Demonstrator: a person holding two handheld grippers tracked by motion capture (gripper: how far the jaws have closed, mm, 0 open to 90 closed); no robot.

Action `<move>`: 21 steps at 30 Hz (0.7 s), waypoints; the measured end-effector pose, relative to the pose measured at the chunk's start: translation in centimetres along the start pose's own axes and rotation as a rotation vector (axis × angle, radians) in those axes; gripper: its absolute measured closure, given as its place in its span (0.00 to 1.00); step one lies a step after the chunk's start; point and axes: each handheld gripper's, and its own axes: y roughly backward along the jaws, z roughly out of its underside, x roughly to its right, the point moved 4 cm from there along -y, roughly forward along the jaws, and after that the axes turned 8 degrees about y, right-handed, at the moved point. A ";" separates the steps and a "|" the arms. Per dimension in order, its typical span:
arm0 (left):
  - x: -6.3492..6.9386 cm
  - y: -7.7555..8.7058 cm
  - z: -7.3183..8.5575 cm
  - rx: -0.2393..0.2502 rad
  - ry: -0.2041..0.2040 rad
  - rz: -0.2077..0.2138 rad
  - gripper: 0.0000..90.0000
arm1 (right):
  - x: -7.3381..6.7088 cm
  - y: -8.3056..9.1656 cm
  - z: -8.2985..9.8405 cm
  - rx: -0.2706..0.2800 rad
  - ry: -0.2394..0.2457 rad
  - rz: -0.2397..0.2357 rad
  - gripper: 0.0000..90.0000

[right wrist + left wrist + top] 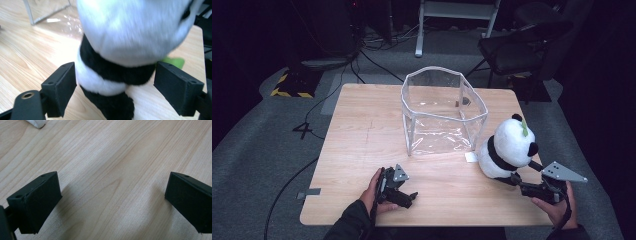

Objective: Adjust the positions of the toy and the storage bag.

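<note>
My right tongs [115, 87]: jaws spread, astride plush panda [507, 147], pads apart from it | panda: worktop [362, 150], 4 o'clock of clear box [442, 112] | my left tongs [111, 202]: released, over bare wood, 7 o'clock of box.

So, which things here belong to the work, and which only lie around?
Belong to the work:
- plush panda, between the right gripper jaws
- clear plastic box

Lying about:
- small white piece on the table
- left gripper, open, idle
- chair
</note>
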 end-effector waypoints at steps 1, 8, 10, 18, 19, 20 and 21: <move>0.0 0.0 0.0 0.000 0.000 0.000 0.01 | 0.0 0.0 -0.2 0.001 0.001 0.011 0.20; 0.0 0.0 0.0 0.000 0.001 0.001 0.01 | 0.8 0.3 -1.7 0.036 -0.016 0.068 0.19; 0.0 0.0 0.0 0.000 0.000 0.000 0.01 | 1.0 0.5 -2.5 0.067 -0.022 0.068 0.18; 0.0 0.0 0.0 0.000 0.000 0.000 0.01 | 0.8 -0.1 -5.0 0.075 -0.015 0.097 0.17; 0.0 0.0 0.0 0.000 0.000 0.001 0.01 | 0.9 -0.3 -5.1 0.070 -0.015 0.103 0.17; 0.0 0.0 0.0 0.000 0.000 0.000 0.01 | 1.0 -0.6 -5.2 0.059 -0.024 0.110 0.16; 0.0 0.0 0.0 0.000 0.000 0.001 0.01 | 1.0 -0.8 -5.3 0.053 -0.032 0.115 0.16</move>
